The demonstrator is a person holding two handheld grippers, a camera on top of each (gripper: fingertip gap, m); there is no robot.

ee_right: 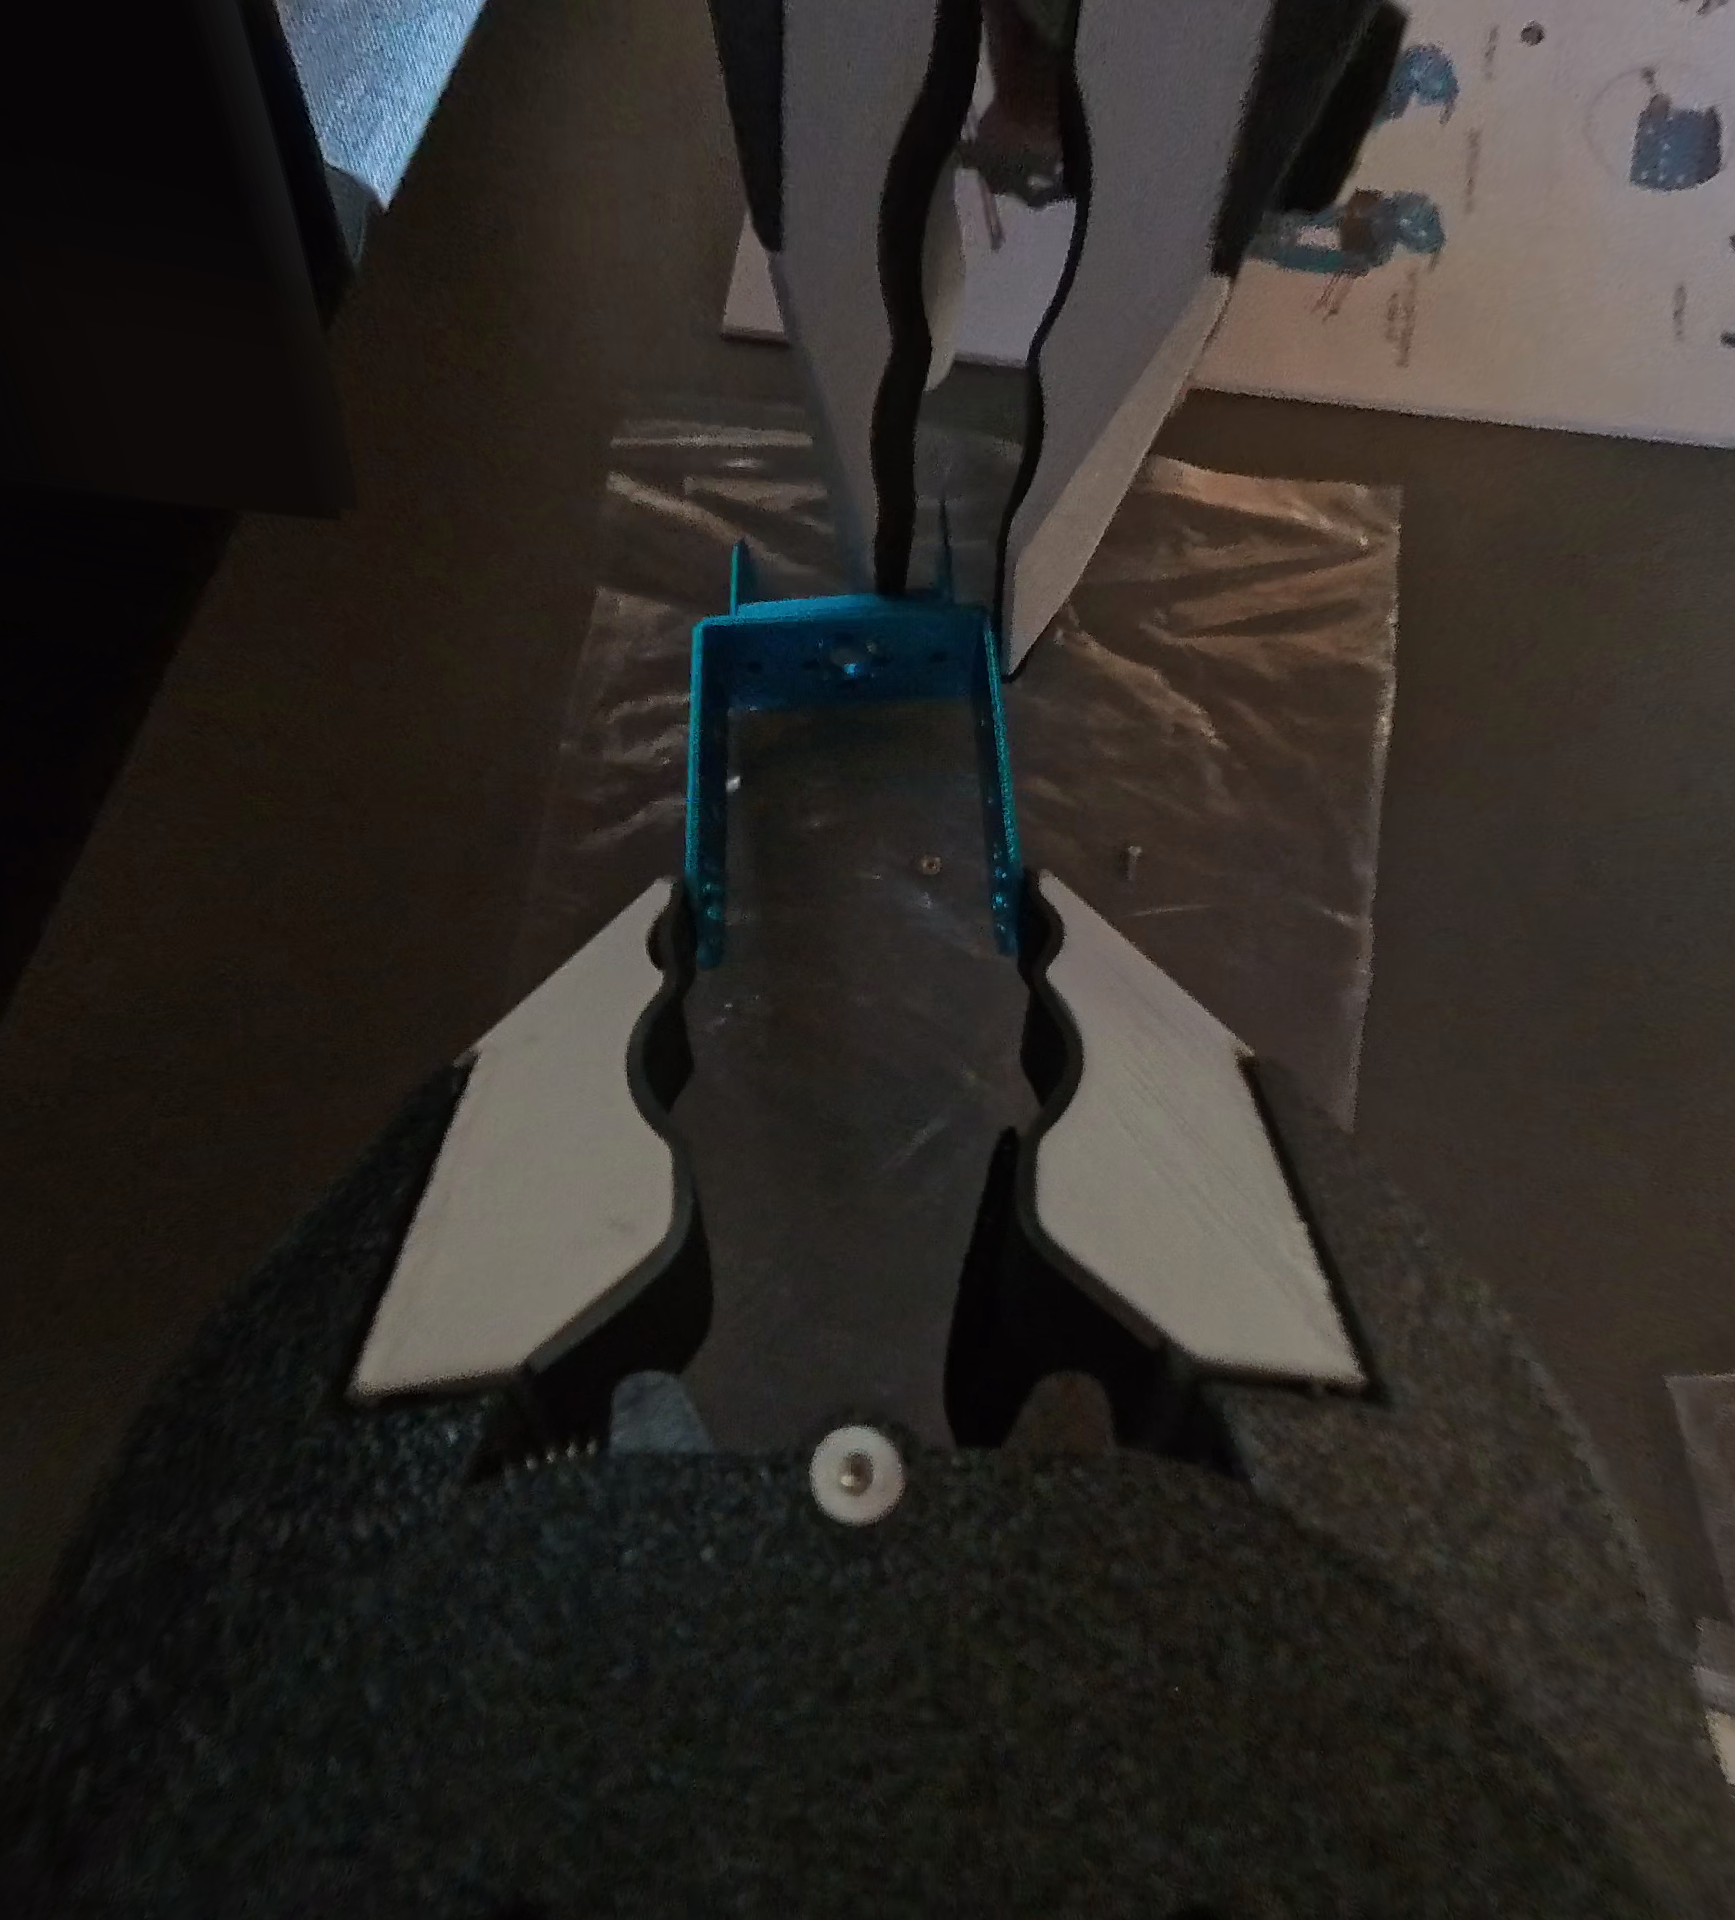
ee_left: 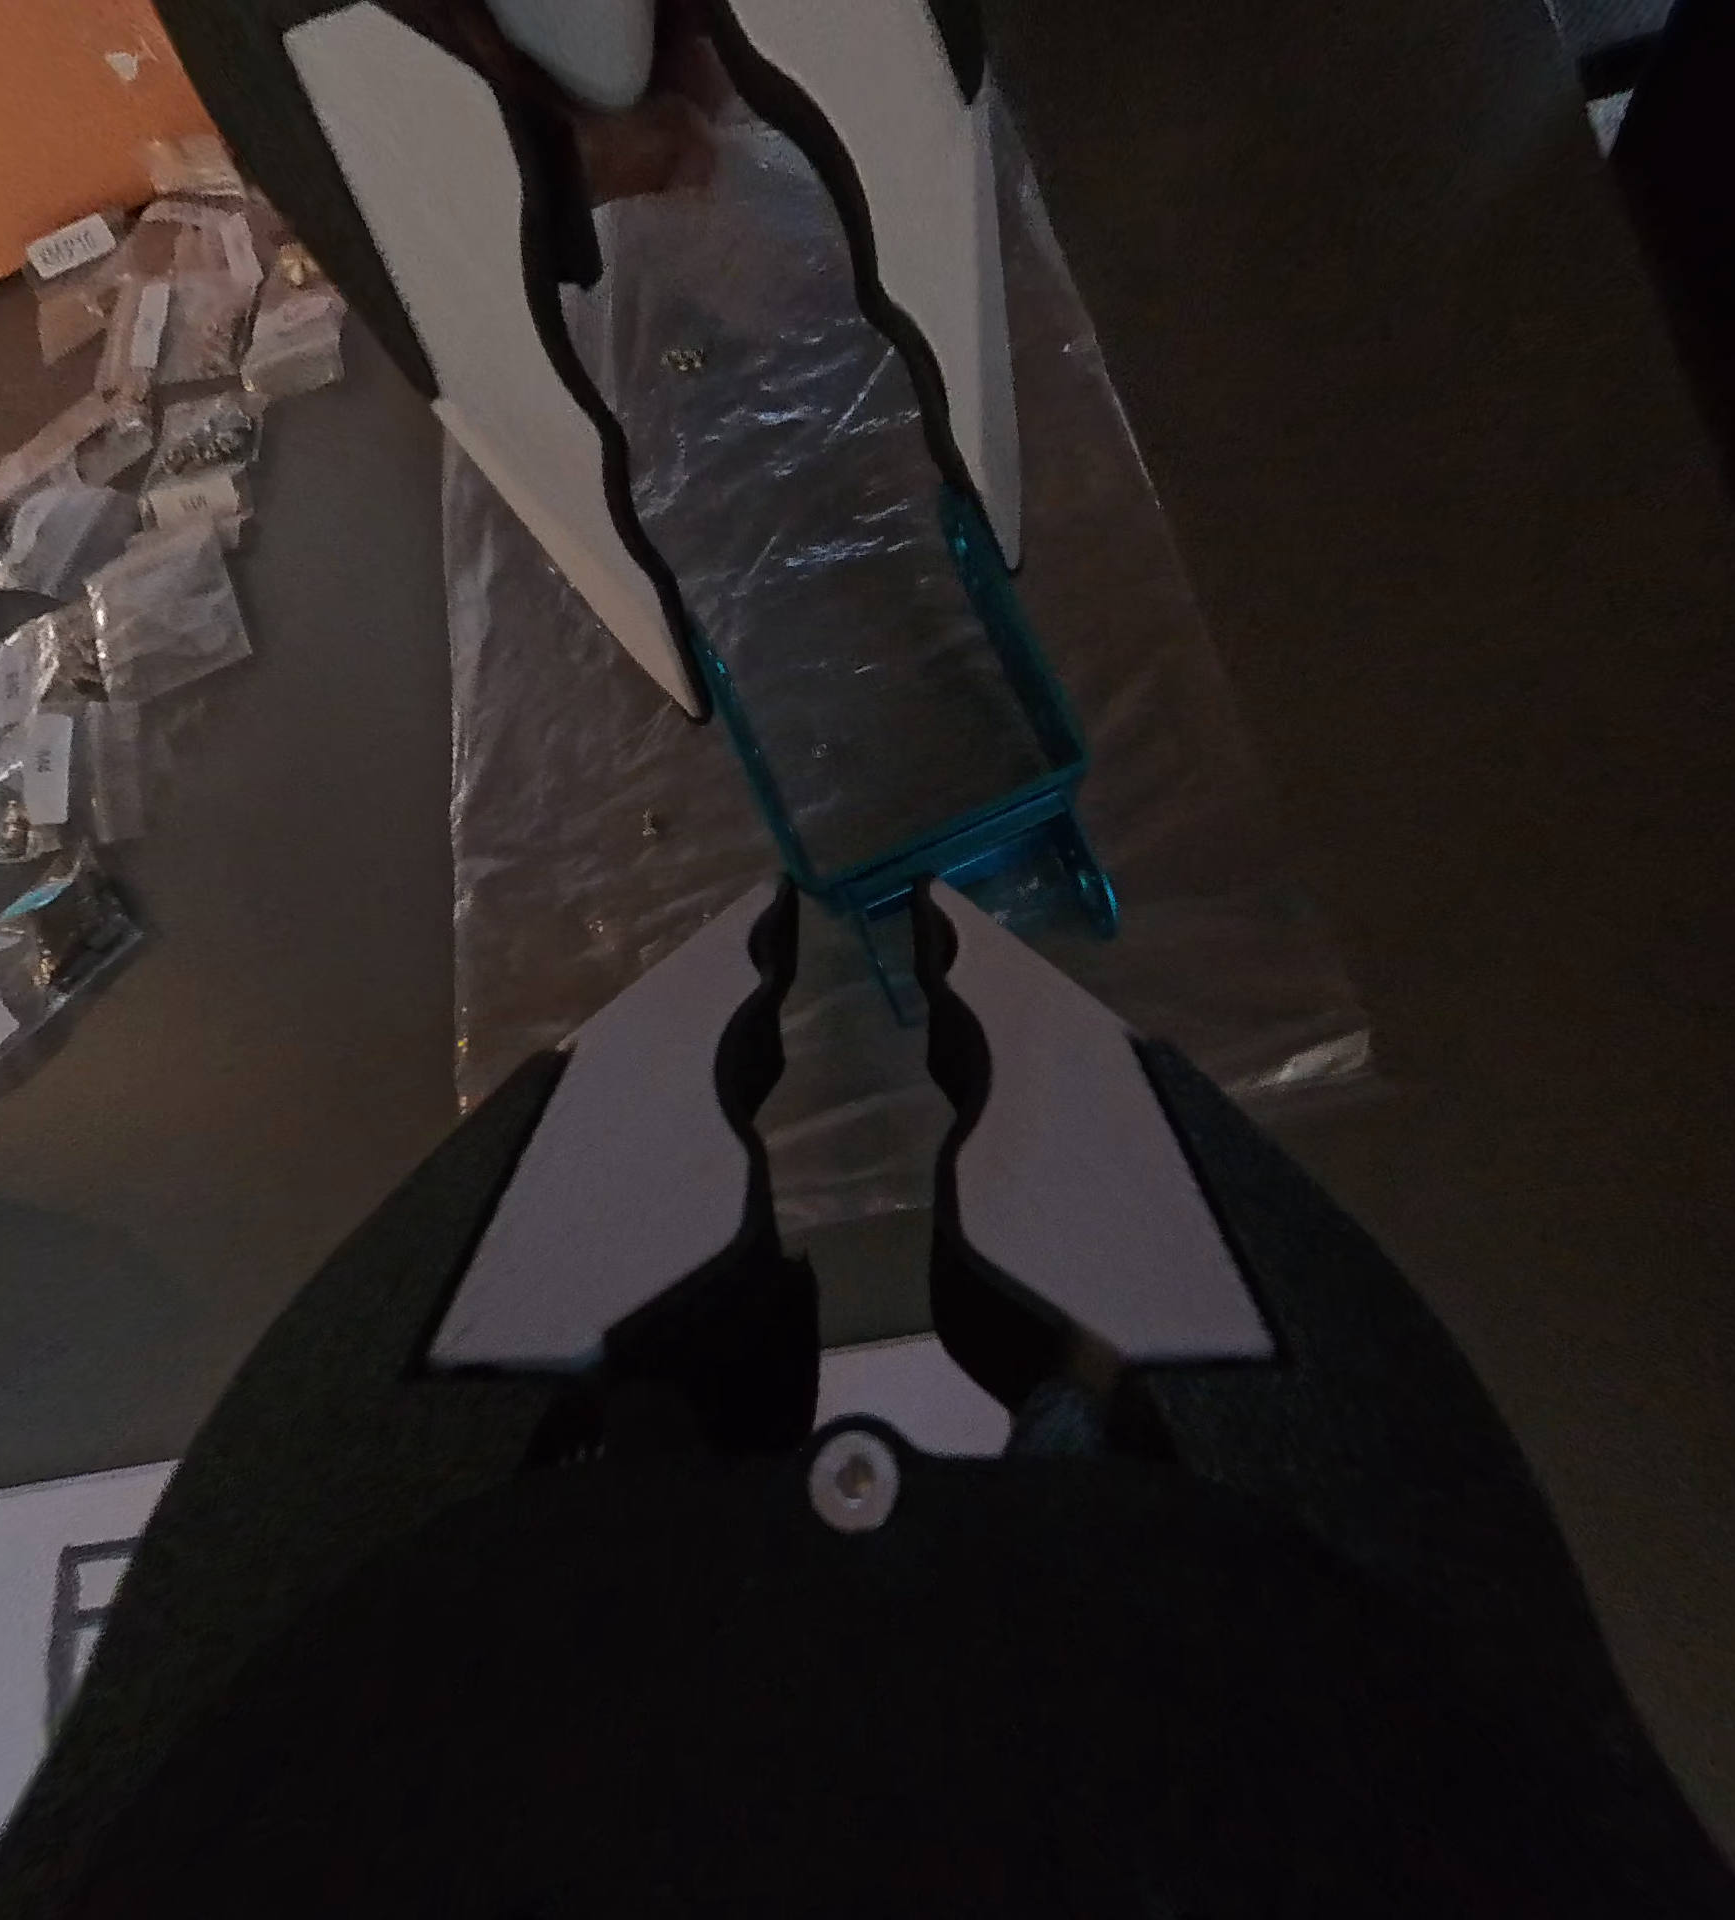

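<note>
A blue metal U-bracket (ee_right: 842,665) lies on a clear plastic sheet (ee_right: 1206,675), with a second blue bracket joined behind its base. My right gripper (ee_right: 858,888) is shut on the U-bracket, one finger outside each arm. In the left wrist view it comes in from the top (ee_left: 852,639) around the same bracket (ee_left: 946,831). My left gripper (ee_left: 861,888) stands narrowly open, its fingers on either side of one flange of the rear bracket (ee_left: 894,966). It shows from the top in the right wrist view (ee_right: 954,623).
Small screws (ee_left: 681,358) (ee_right: 1130,857) lie loose on the plastic sheet (ee_left: 551,831). Several small bags of hardware (ee_left: 115,571) lie to the left. A printed instruction sheet (ee_right: 1569,208) lies beyond the bracket, and a dark box (ee_right: 115,312) stands at the left. My hands' fingertips stand some 5 cm from each other.
</note>
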